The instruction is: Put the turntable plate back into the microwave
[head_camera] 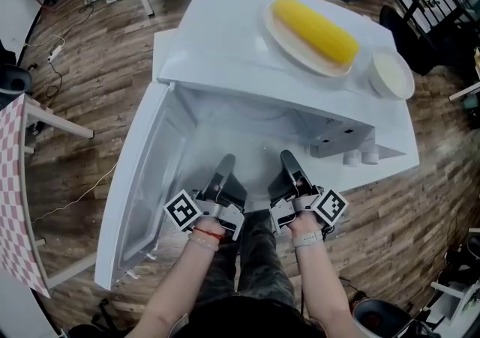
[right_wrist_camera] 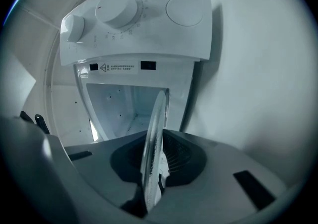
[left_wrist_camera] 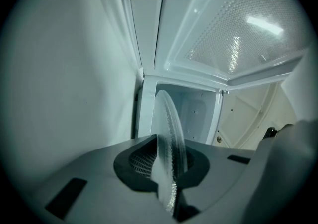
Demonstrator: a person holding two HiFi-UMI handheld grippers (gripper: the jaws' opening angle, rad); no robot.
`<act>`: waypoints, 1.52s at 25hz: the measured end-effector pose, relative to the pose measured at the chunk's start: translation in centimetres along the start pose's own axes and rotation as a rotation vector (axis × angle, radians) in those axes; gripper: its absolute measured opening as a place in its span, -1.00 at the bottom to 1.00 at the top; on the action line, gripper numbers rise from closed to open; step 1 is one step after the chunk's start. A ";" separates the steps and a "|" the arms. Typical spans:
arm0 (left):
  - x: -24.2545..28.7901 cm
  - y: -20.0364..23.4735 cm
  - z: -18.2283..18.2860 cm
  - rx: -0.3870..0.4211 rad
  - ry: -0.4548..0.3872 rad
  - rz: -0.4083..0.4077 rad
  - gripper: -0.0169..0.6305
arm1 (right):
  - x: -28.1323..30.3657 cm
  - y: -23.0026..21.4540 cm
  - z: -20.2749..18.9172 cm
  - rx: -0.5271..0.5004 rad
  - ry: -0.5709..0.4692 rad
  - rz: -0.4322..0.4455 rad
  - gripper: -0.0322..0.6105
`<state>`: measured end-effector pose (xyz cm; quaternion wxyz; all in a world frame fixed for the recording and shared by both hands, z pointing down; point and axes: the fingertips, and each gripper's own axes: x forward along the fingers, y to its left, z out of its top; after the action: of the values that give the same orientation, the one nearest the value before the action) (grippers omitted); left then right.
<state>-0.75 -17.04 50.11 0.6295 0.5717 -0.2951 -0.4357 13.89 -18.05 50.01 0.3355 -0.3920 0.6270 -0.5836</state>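
Left gripper [left_wrist_camera: 169, 171]: both jaws are clamping on the rim of the glass turntable plate [left_wrist_camera: 171, 128], which is standing edge-on between the dark pads. Right gripper [right_wrist_camera: 151, 171]: its jaws are likewise closing on the opposite rim of the same turntable plate [right_wrist_camera: 155, 123], which is showing as a thin, slightly tilted glass edge.

In the head view the left gripper [head_camera: 223, 170] and the right gripper [head_camera: 289, 166] are reaching side by side into the mouth of the white microwave [head_camera: 247, 52]. The plate is sitting between them at the front of the cavity [right_wrist_camera: 121, 104]; whether it is touching the cavity floor cannot be told.

The door [head_camera: 142, 186] is hanging open on the person's left, and its perforated window [left_wrist_camera: 243, 29] is showing above the left gripper. The control panel [right_wrist_camera: 139, 19], with two knobs, is facing the right gripper.

On top of the microwave, a dish [head_camera: 289, 43] is carrying an ear of corn [head_camera: 315, 29], and a small white bowl [head_camera: 391, 74] is resting just beside it. The microwave is standing above a wood floor [head_camera: 82, 52].
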 end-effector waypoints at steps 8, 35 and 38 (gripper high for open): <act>0.5 0.3 0.6 -0.028 -0.053 -0.006 -0.84 | -0.2 -0.3 -0.7 -0.037 0.043 -0.029 -0.76; 2.4 -0.7 1.5 -0.003 -0.106 -0.049 -0.84 | -0.5 1.0 -4.1 -0.018 0.124 0.064 -0.76; 2.6 -0.3 1.8 -0.007 -0.111 -0.036 -0.84 | -0.2 0.7 -3.9 -0.008 0.124 0.060 -0.75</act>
<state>-1.21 -20.15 49.79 0.6061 0.5498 -0.3176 -0.4790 10.44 -16.07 49.64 0.3116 -0.3374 0.6606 -0.5939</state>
